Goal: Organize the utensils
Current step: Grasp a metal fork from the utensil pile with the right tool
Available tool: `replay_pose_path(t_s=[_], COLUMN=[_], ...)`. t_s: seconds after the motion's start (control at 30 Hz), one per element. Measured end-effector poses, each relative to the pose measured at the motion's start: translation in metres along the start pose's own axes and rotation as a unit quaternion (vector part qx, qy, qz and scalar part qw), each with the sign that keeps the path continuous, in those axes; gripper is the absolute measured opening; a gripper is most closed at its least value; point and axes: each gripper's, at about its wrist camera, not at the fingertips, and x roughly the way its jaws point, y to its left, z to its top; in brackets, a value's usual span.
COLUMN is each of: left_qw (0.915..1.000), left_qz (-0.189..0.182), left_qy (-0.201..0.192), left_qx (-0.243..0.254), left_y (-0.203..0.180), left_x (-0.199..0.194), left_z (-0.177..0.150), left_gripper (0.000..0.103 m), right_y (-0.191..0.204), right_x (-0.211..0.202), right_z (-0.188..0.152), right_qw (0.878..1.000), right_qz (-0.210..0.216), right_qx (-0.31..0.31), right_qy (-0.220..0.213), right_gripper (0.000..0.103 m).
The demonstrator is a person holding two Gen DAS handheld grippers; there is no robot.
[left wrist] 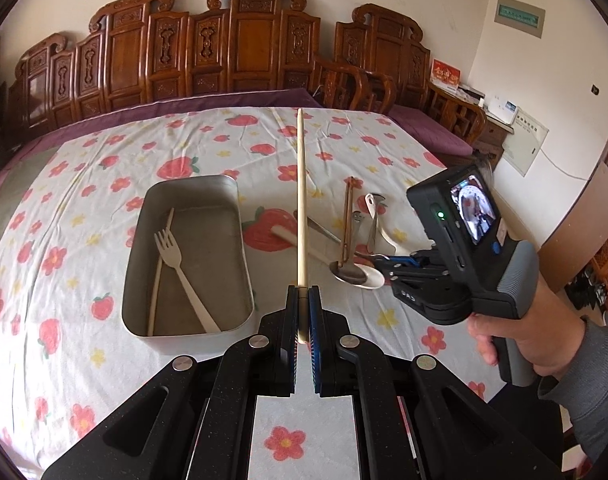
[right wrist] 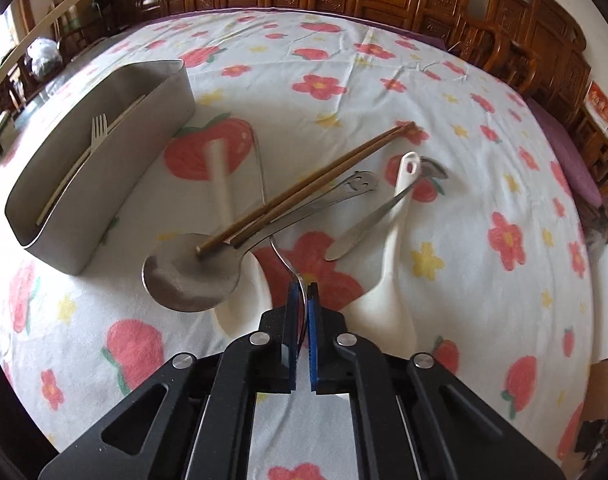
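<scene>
Utensils lie in a loose pile on the flowered cloth (right wrist: 384,80) that covers the worktop, well to the right of the metal tray (left wrist: 183,200) as my left camera sees it. In the tray already lie a pale fork (left wrist: 175,264) and one pale chopstick (left wrist: 159,268), crossing each other near the middle.

My left tool (left wrist: 304,312) is clamped tight on the thick end of a second pale chopstick (left wrist: 301,200), which stands up and away from the pads, raised clear of the cloth, between the tray and the pile.

My right tool (right wrist: 301,300) is down at the near edge of the pile, its blue pads closed on the thin curved metal handle (right wrist: 281,256) of a utensil whose other end runs off under the rest; I cannot tell which kind it is. Just beside it, to the left, sits a big steel spoon (right wrist: 191,280) with a pair of brown chopsticks (right wrist: 304,188) resting their tips in its bowl. A steel handle with a smiley cutout (right wrist: 360,182), a white ladle-shaped spoon (right wrist: 396,216) and a small metal utensil (right wrist: 368,224) lying across it fan out to the right. Another white handle (right wrist: 219,172) pokes out from under the steel spoon.
</scene>
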Motion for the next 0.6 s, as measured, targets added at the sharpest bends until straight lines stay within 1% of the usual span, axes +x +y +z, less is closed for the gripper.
replay_pose_path(t_s=[0.1,0.27,0.47,0.6], left_qw=[1.0,1.0,0.9999,0.9999], left_qz=[0.001,0.003,0.004,0.004], left_qy=[-0.003,-0.006,-0.011,-0.015], left_qx=[-0.002,-0.003,-0.001,0.0], left_y=[0.001,0.002,0.001,-0.001], left_x=[-0.003,-0.007,-0.012,-0.015], left_z=[0.0,-0.002,-0.001,0.002], left_gripper=[0.004,0.004,0.004,0.004], right_y=[-0.002,-0.006,-0.015,-0.023], right_x=[-0.011,-0.038,-0.066,-0.074], right_z=[0.003,0.01,0.019,0.023], right_qw=[1.0,0.999,0.998,0.997], right_qz=[0.006,0.012,-0.014,-0.029], right_qx=[0.002,0.009,0.013,0.016], right_qy=[-0.008,-0.035,-0.066,-0.072], right_gripper=[0.005,0.005,0.005,0.005])
